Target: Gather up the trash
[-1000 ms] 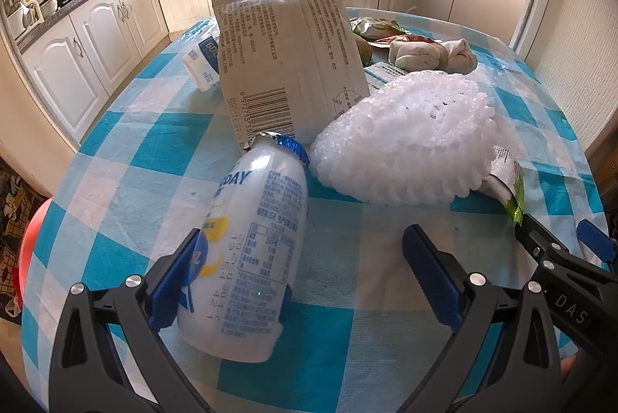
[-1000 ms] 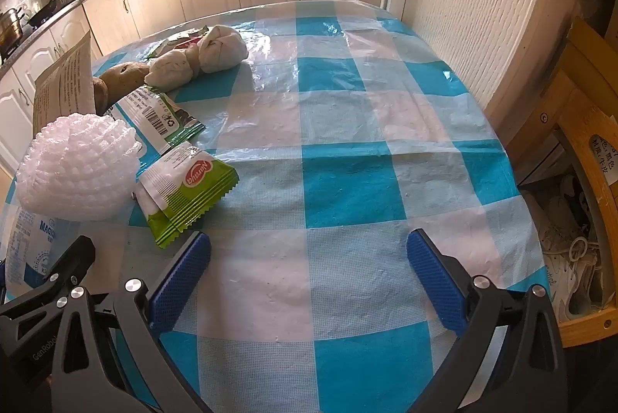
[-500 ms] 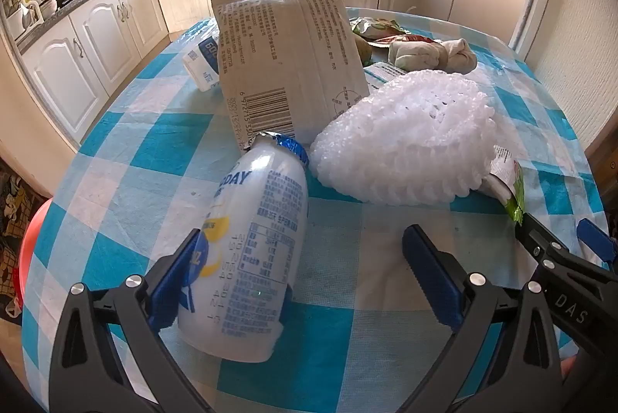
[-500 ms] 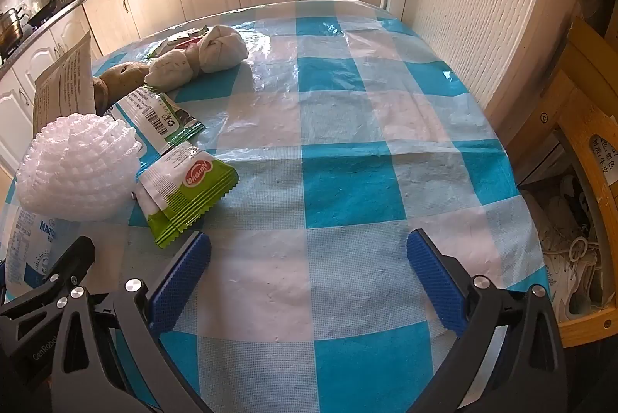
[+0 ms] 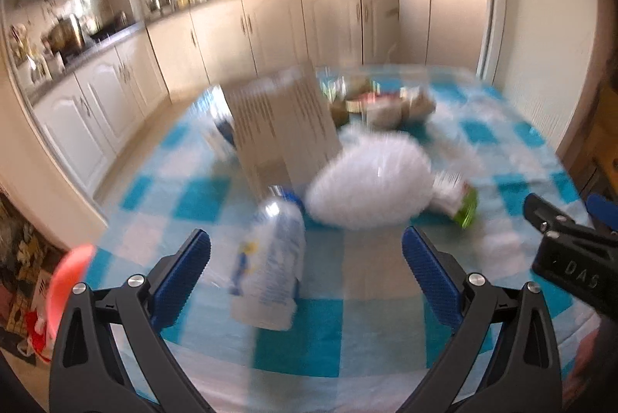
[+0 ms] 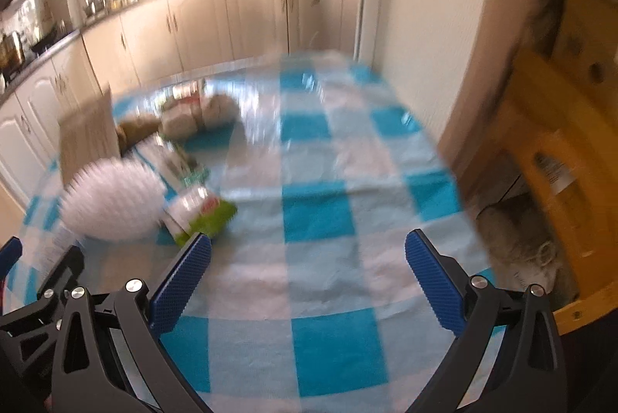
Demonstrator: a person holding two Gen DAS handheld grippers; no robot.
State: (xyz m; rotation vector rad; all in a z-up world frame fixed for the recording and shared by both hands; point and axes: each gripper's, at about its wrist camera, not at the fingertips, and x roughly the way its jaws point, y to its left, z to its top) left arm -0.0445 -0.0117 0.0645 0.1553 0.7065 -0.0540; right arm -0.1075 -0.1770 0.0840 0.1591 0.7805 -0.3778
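Note:
Both views are motion-blurred. A white plastic bottle (image 5: pixel 270 266) lies on the blue-checked table (image 5: pixel 370 335), just ahead of my open left gripper (image 5: pixel 305 277). Beyond the bottle sit a white foam net (image 5: pixel 370 181), a standing paper bag (image 5: pixel 282 127) and a green snack wrapper (image 5: pixel 459 204). My right gripper (image 6: pixel 309 277) is open over bare tablecloth (image 6: pixel 320 258), with the foam net (image 6: pixel 112 204) and green wrapper (image 6: pixel 204 212) to its front left. Crumpled wrappers (image 6: pixel 197 115) lie farther back.
Kitchen cabinets (image 5: pixel 216 42) run behind the table. A red-orange bin rim (image 5: pixel 65 281) shows below the table's left edge. A wall (image 6: pixel 432 26) and a wooden crate (image 6: pixel 560 150) stand on the right. The other gripper's body (image 5: pixel 571 258) shows at the right.
Both grippers have pulled back and tilted upward, so the table's items look smaller and farther away. The bottle now lies between the left fingers' line rather than against the left finger.

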